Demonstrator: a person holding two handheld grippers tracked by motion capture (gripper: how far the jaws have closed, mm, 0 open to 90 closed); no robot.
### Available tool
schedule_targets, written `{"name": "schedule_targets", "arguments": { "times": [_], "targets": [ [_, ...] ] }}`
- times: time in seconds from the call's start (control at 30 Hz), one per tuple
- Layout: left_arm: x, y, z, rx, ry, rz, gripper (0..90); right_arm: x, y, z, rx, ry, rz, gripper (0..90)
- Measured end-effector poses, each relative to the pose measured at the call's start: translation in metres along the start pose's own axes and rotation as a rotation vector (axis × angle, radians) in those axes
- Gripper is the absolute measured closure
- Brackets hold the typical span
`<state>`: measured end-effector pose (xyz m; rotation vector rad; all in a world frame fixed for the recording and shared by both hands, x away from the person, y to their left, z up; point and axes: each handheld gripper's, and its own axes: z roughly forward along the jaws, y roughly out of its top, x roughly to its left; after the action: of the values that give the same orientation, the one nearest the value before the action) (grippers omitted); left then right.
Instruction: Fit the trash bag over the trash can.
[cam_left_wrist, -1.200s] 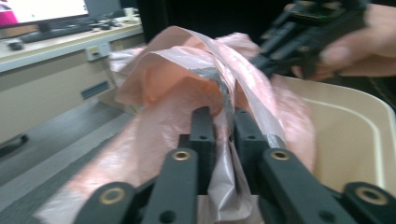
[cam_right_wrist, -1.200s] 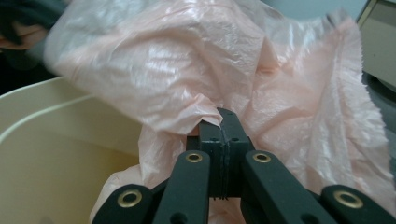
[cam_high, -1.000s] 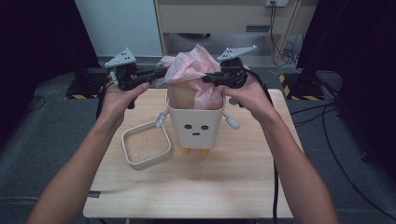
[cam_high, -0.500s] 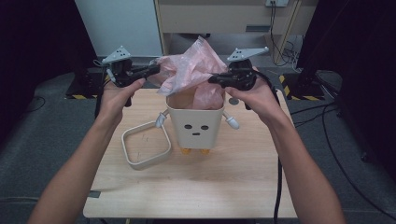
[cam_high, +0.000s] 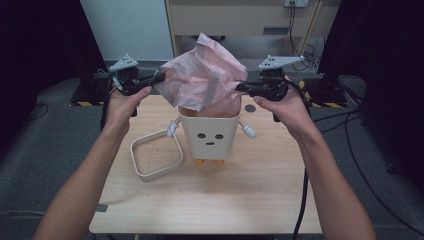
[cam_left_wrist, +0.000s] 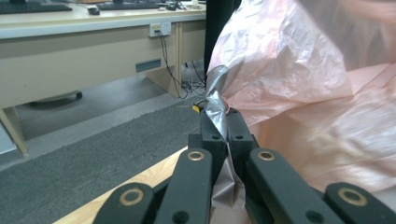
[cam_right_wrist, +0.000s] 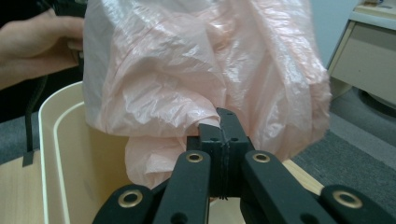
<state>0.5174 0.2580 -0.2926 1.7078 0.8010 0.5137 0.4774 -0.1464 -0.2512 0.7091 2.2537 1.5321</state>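
Note:
A thin pink plastic bag (cam_high: 205, 80) is stretched above a cream bin (cam_high: 209, 135) that has a small face, arms and orange feet. The bag's lower part hangs into the bin's mouth. My left gripper (cam_high: 161, 78) is shut on the bag's left edge, with a grey fold of film pinched between its jaws (cam_left_wrist: 223, 122). My right gripper (cam_high: 239, 88) is shut on the bag's right edge (cam_right_wrist: 219, 122), just above the bin's rim (cam_right_wrist: 46, 140). Both grippers point inward toward each other across the bin.
A cream square ring (cam_high: 156, 156), the bin's loose rim piece, lies on the wooden table (cam_high: 220, 200) left of the bin. A dark round mark (cam_high: 250, 108) sits behind the bin. Desks and cables stand beyond the table's far edge.
Both grippers have moved apart, left one leftward and right one rightward, spreading the pink bag wider and taller over the bin. Both stay shut on the bag.

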Motion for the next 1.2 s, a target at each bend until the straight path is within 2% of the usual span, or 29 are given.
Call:
{"name": "schedule_targets", "arguments": {
  "times": [0.2, 0.33, 0.57, 0.77, 0.83, 1.0, 1.13, 1.2],
  "targets": [
    [0.007, -0.004, 0.000, 0.028, 0.027, 0.005, 89.1, -0.004, -0.001, -0.008, -0.014, -0.021, 0.006, 90.0],
    [0.014, -0.011, 0.000, 0.039, 0.035, -0.014, 89.2, -0.010, -0.004, -0.016, -0.022, -0.045, 0.025, 90.0],
    [0.021, -0.020, 0.003, 0.050, 0.039, -0.040, 89.2, -0.016, -0.014, -0.018, 0.000, -0.068, 0.046, 90.0],
    [0.023, -0.021, 0.000, 0.063, 0.070, -0.008, 89.3, -0.019, -0.017, -0.021, 0.000, -0.076, 0.055, 90.0],
    [0.024, -0.022, 0.000, 0.061, 0.071, -0.015, 89.3, -0.020, -0.017, -0.022, -0.003, -0.078, 0.055, 90.0],
    [0.027, -0.029, 0.002, 0.072, 0.073, -0.023, 89.3, -0.023, -0.023, -0.020, 0.020, -0.091, 0.058, 90.0],
    [0.030, -0.034, 0.003, 0.073, 0.064, -0.048, 89.3, -0.026, -0.030, -0.015, 0.036, -0.096, 0.060, 90.0],
    [0.031, -0.036, 0.002, 0.072, 0.071, -0.042, 89.3, -0.027, -0.032, -0.012, 0.041, -0.094, 0.065, 90.0]
  ]
}}
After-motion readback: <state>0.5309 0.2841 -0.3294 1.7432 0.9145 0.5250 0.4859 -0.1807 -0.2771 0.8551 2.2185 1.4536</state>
